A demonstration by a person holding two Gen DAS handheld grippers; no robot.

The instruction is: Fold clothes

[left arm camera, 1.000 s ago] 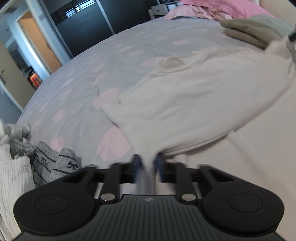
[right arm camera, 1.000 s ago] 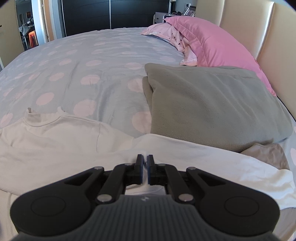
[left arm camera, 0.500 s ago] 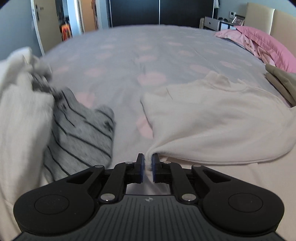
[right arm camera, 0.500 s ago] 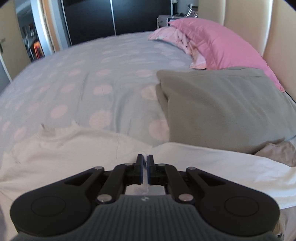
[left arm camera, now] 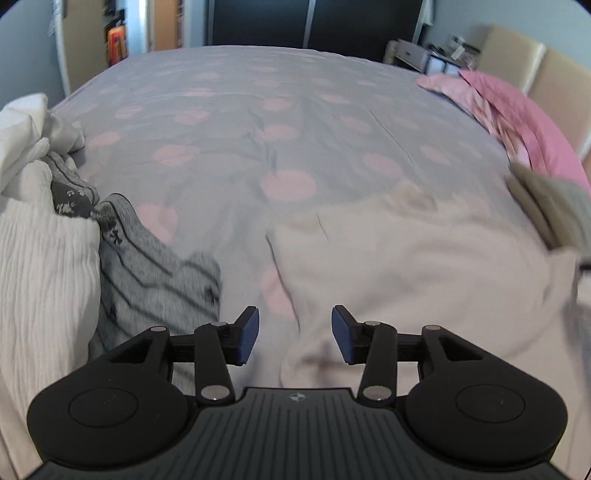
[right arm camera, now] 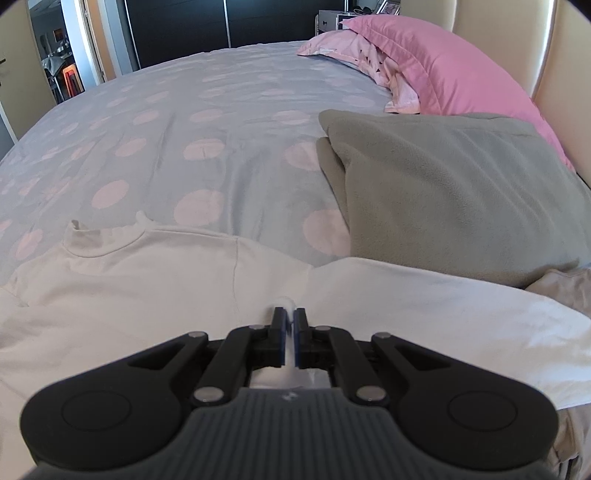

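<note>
A cream long-sleeved top [left arm camera: 399,258] lies spread on the spotted bed cover [left arm camera: 258,122], its high collar [right arm camera: 107,240] pointing away from me. My left gripper [left arm camera: 294,334] hangs just above the top's near left edge with its jaws opening; cloth shows below the gap, but the blue pads do not touch it. My right gripper [right arm camera: 289,334] is shut on a fold of the same top [right arm camera: 147,280], and a small tuft of cloth sticks out past its fingertips.
A pile of unfolded clothes sits at the left: a white ribbed piece [left arm camera: 40,273] and a grey striped one [left arm camera: 147,280]. A folded grey-green fleece [right arm camera: 454,192] lies at the right, with pink pillows [right arm camera: 436,70] behind it. Dark wardrobe doors [right arm camera: 177,29] stand beyond the bed.
My left gripper has let go of the top's edge: its jaws went from shut on the cloth to wide apart, and it rolled level and swung over. The right gripper has kept its grip.
</note>
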